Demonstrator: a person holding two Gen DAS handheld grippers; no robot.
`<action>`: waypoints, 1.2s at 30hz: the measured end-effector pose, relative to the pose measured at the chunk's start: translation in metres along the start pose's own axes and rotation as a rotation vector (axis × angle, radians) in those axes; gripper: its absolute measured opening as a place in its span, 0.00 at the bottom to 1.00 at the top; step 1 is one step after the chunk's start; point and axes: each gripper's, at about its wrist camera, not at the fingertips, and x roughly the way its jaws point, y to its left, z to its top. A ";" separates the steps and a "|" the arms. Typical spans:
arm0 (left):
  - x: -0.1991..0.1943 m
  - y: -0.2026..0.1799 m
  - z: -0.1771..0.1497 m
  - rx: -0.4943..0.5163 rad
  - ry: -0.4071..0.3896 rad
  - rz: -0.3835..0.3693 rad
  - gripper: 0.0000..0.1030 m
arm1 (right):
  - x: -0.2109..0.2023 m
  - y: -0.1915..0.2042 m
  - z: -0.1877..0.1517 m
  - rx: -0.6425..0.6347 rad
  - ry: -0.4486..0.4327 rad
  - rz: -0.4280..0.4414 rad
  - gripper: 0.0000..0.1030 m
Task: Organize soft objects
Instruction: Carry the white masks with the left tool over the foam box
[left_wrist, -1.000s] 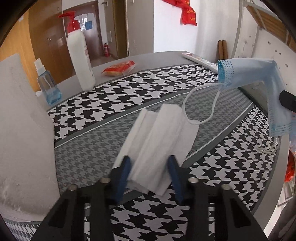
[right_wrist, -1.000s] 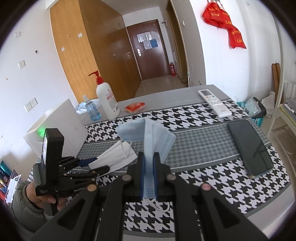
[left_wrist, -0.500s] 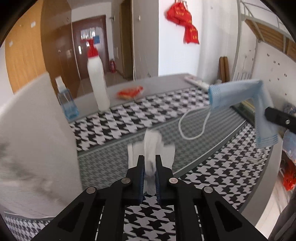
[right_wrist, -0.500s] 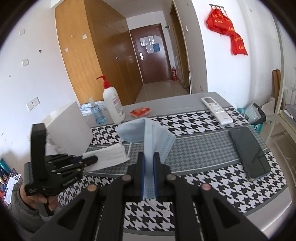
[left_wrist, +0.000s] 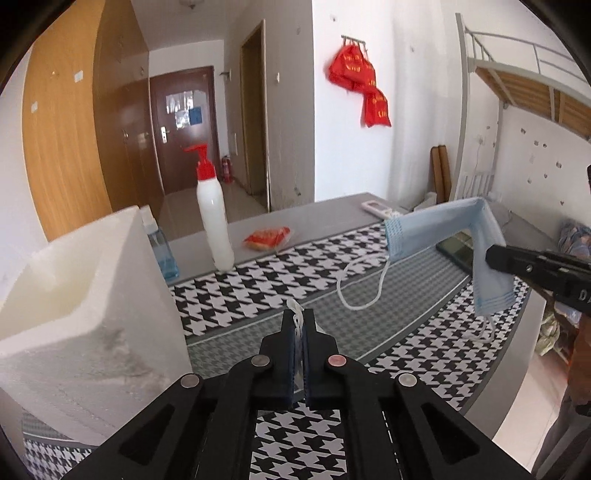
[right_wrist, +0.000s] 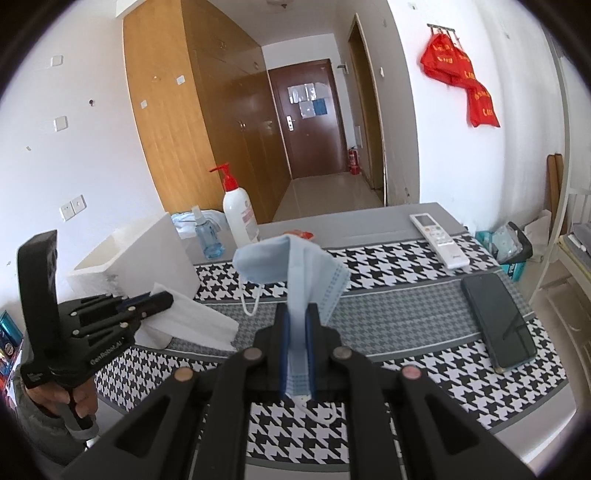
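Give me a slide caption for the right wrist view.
Right tongs pinch a pale blue pleated face mask above the houndstooth tablecloth.

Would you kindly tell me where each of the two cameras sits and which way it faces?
Left wrist: on the left claw, facing across the table toward the door; shows its fingers pinching a white mask.
Right wrist: on the right claw, facing likewise; shows its fingers gripping a blue mask.
Shared: each sees the other claw, the pump bottle, the foam box.

Both grippers: matte black linkage frames, blue pads on inner finger faces, round metal rivets at pivots. Left gripper (right_wrist: 153, 301) carries white "GenRobot.AI" lettering and a tall black upright block. Hand (right_wrist: 70, 397) on its handle; grey sleeve (right_wrist: 35, 424) at wrist
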 end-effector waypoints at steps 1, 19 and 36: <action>-0.002 0.000 0.001 0.002 -0.008 0.000 0.03 | -0.001 0.001 0.001 -0.001 -0.002 0.001 0.11; -0.041 0.016 0.029 -0.012 -0.153 0.068 0.03 | -0.005 0.025 0.020 -0.046 -0.063 0.026 0.11; -0.072 0.051 0.050 -0.075 -0.247 0.154 0.03 | 0.001 0.051 0.043 -0.084 -0.117 0.073 0.11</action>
